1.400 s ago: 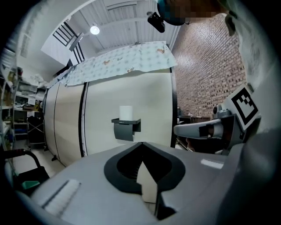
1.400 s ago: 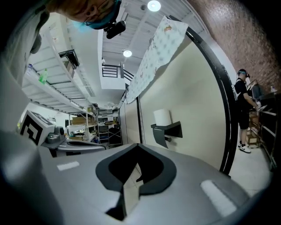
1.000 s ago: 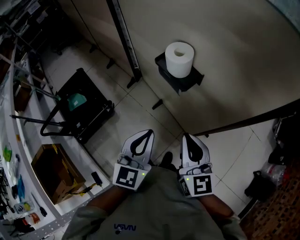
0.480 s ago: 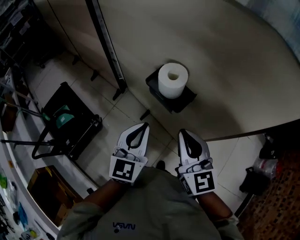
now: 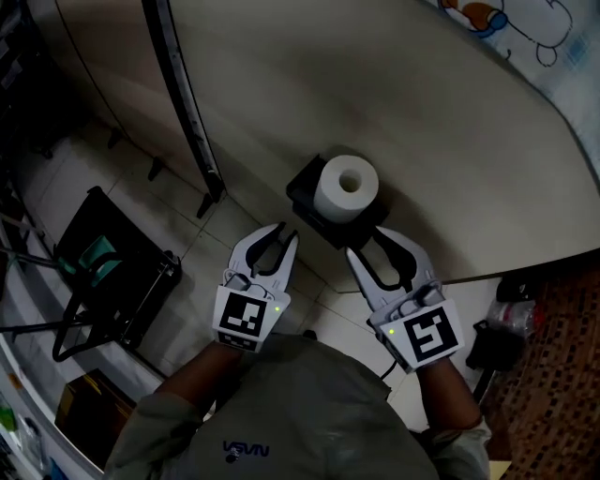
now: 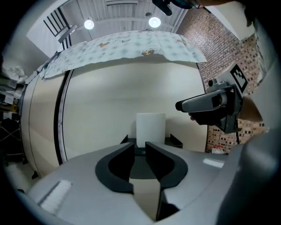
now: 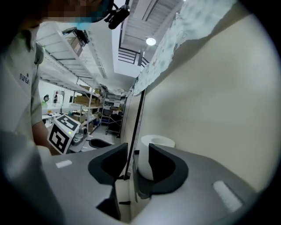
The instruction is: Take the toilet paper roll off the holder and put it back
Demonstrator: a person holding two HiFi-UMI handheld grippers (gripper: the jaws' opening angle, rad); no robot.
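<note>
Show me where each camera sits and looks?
Head view: on the person's head, facing steeply down at the toilet paper roll on its holder; shows forearms, left hand-held gripper, right hand-held gripper.
Left gripper view: on the left one, facing the roll; the right one shows at right.
Right gripper view: on the right one, facing the roll; the left one shows at left.
Shared: all see the roll. Both pairs of jaws have just been opening, nothing between them.

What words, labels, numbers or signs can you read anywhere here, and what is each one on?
"NASA", small and dim: on the person's shirt, upside down in the head view.
Left marker cube and right marker cube: square patterns only, no letters.
Printed cloth: drawings, no readable words.
</note>
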